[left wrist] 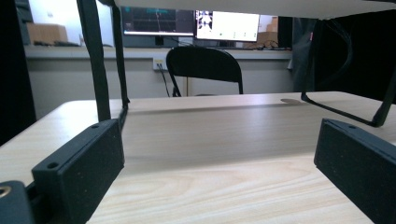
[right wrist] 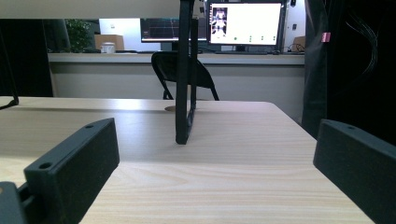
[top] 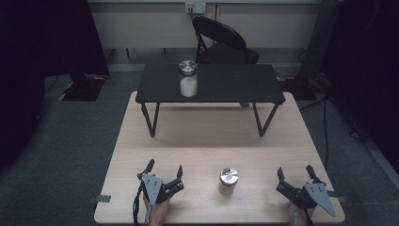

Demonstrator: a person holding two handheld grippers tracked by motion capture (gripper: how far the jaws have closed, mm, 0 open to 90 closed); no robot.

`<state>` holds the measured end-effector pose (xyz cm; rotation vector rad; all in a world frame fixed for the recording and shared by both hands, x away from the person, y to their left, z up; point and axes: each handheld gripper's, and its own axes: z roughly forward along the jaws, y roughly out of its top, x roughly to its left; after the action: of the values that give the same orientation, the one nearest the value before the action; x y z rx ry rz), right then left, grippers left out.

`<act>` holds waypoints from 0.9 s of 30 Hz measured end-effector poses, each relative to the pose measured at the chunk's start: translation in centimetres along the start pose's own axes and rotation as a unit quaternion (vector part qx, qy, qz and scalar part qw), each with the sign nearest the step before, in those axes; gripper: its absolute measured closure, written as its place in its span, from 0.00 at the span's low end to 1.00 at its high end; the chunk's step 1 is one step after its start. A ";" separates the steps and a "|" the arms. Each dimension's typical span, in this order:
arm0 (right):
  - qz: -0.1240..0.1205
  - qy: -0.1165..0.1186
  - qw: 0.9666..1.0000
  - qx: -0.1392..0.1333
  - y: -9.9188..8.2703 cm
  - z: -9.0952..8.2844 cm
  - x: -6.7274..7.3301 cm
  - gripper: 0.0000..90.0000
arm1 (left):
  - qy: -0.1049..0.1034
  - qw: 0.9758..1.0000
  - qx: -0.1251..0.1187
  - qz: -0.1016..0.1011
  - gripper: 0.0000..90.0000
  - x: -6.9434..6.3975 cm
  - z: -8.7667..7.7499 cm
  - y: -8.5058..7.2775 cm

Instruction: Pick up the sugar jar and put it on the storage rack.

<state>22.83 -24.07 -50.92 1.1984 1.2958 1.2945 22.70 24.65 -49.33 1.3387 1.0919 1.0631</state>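
Small jar (top: pixel 228 181) with a metal lid sits upright on the table (top: pixel 207 141), near the front edge, between the two grippers and apart from both. Probably glass: rigid, smooth, a bit slippery, breakable, light to moderate weight. Best grip is across the body below the lid, not on the lid. Left hand-held gripper (top: pixel 164 170) and right hand-held gripper (top: pixel 295 173) rest low on the table, jaws wide apart, holding nothing, pointing forward. A second jar (top: pixel 188 78) stands on the black raised shelf (top: pixel 235 84).
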 end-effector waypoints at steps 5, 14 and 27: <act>-0.001 -0.001 1.000 -0.001 0.0 0.0 0.0 0.00 | 0.010 1.000 -0.002 0.002 0.00 -0.4 0.0 -0.1; 0.000 0.000 1.000 0.000 0.0 0.0 0.0 0.00 | 0.022 1.000 -0.003 0.002 0.00 -0.8 0.0 -0.1; 0.000 0.000 1.000 0.000 0.0 0.0 0.0 0.00 | 0.024 1.000 -0.002 0.003 0.00 -0.9 0.0 -0.1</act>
<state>22.83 -24.07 -50.93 1.1992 1.2955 1.2940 22.53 23.81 -49.44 1.3185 1.1212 1.1060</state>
